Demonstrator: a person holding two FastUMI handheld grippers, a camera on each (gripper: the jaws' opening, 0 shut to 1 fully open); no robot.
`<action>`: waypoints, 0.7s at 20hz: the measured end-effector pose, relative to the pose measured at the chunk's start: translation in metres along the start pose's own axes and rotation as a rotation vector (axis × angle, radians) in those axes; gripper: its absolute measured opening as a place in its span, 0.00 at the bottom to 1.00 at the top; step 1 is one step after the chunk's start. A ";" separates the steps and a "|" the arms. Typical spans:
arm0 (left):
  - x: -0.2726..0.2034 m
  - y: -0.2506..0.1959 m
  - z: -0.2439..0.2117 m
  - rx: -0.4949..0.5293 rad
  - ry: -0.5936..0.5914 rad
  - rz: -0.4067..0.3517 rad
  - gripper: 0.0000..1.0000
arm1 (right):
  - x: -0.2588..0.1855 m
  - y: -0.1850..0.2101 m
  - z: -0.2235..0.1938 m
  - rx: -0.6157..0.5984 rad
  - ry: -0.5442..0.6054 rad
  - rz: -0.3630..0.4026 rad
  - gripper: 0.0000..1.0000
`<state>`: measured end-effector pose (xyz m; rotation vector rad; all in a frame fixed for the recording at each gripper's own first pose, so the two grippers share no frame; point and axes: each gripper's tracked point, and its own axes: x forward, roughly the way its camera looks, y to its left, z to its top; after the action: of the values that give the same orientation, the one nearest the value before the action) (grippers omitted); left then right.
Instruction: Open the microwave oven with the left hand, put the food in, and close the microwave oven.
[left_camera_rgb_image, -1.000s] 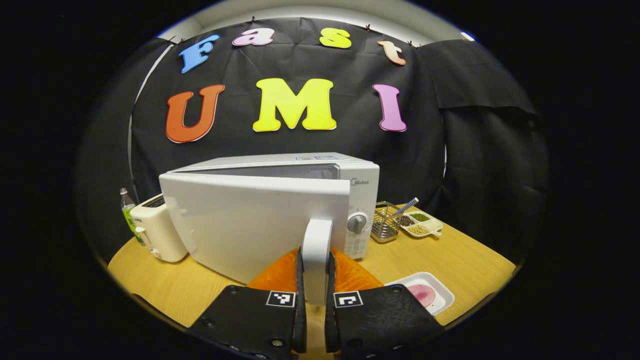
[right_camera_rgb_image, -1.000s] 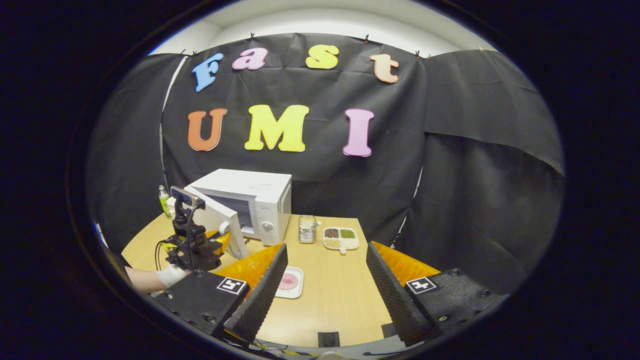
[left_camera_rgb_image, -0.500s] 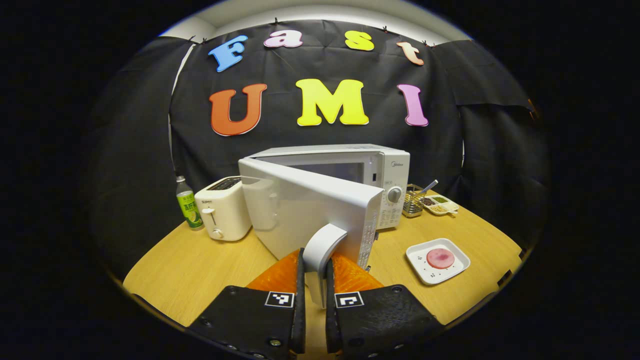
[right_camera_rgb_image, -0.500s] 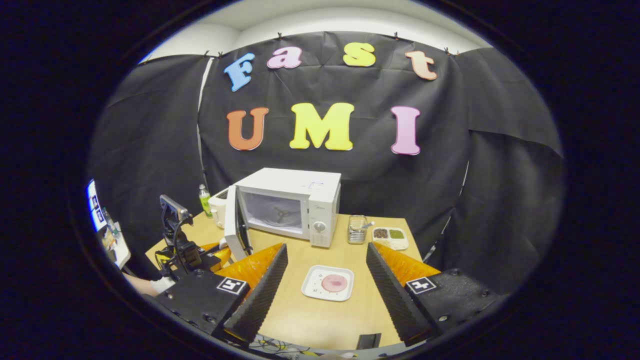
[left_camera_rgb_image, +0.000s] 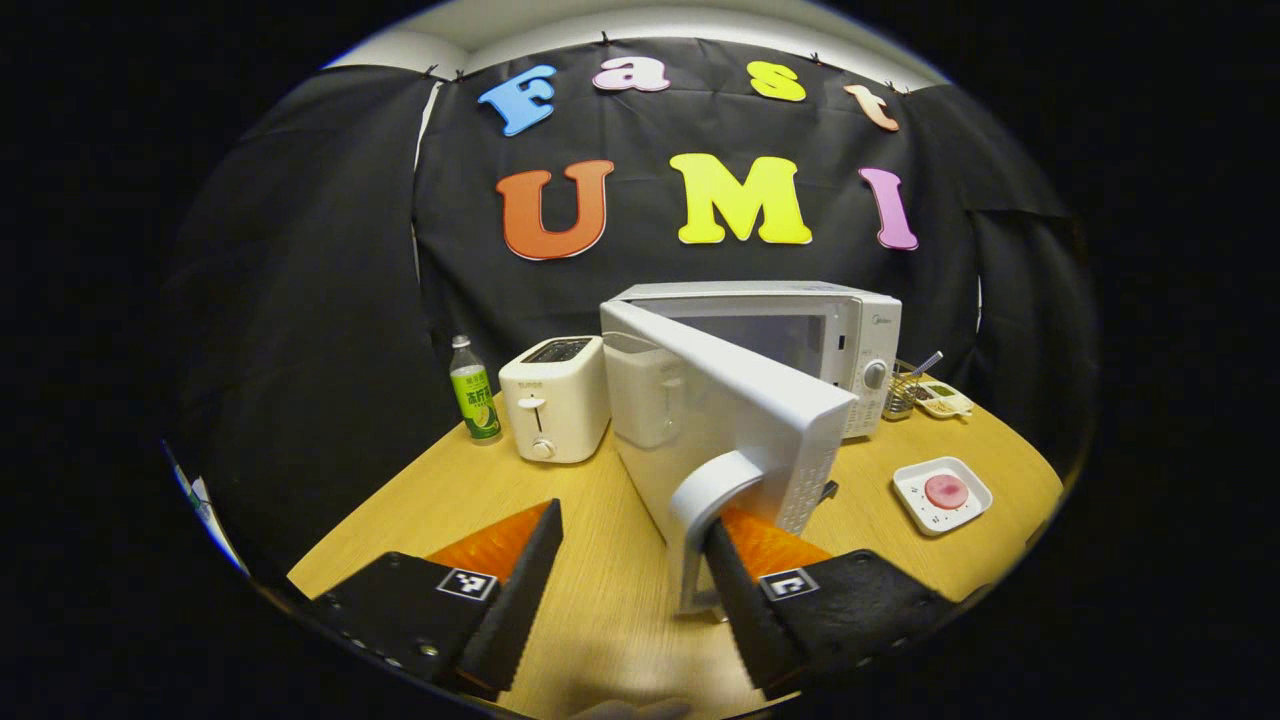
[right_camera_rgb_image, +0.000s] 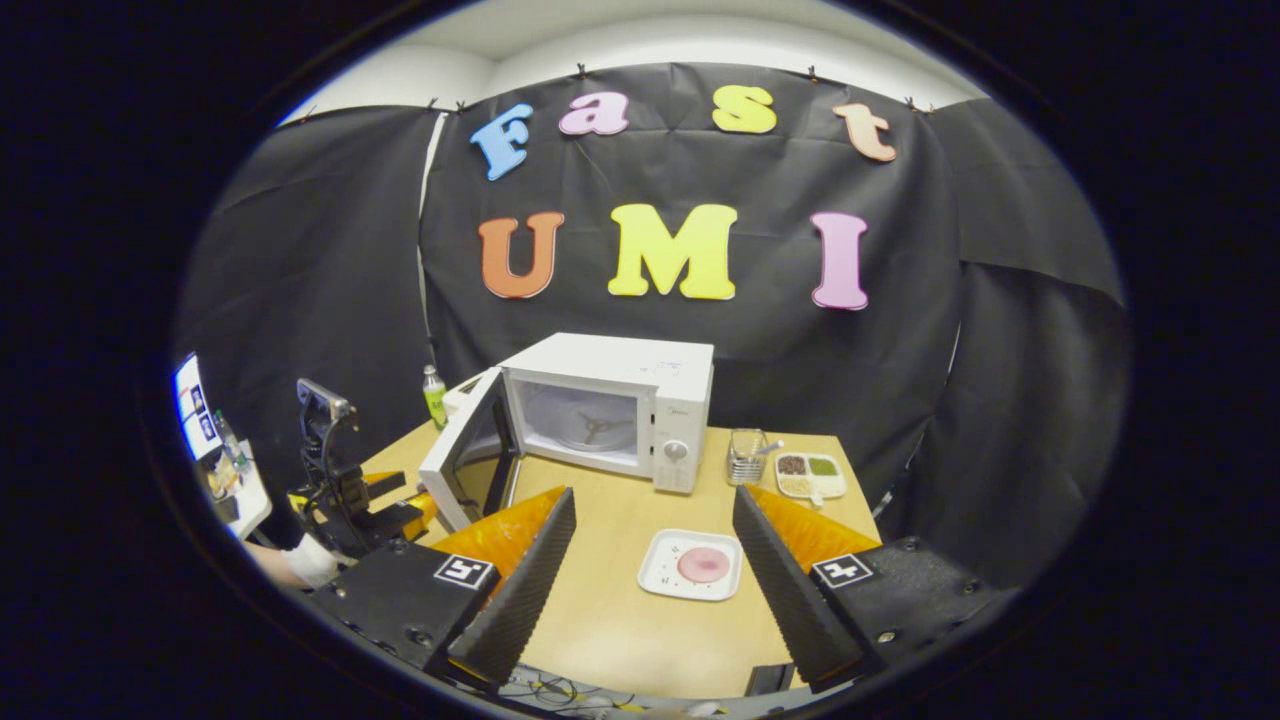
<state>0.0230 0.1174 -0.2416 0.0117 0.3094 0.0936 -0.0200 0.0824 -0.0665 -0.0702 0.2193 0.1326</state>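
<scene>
The microwave oven is seen at the back of the table, its door swung open. The food is left on a white tray in front. Both the left gripper and right gripper are spread wide, nothing held.

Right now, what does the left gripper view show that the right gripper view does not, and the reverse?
Left gripper view adds: the door's outer face with its handle, and the toaster front. Right gripper view adds: the open cavity, and the left gripper held by a hand. Shared: the microwave, the plate with pink food, the green bottle.
</scene>
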 end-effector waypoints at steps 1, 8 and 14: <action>-0.004 0.004 0.000 0.004 0.000 0.007 0.89 | 0.002 -0.002 -0.004 0.003 0.012 -0.003 1.00; -0.015 0.029 -0.005 -0.058 0.038 0.045 0.95 | 0.023 -0.019 -0.024 0.015 0.047 -0.014 1.00; -0.039 0.079 -0.009 -0.005 0.021 0.144 0.95 | 0.053 -0.019 -0.044 0.012 0.084 0.015 1.00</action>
<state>-0.0238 0.1927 -0.2362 0.0284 0.3286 0.2374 0.0243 0.0667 -0.1199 -0.0621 0.3049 0.1430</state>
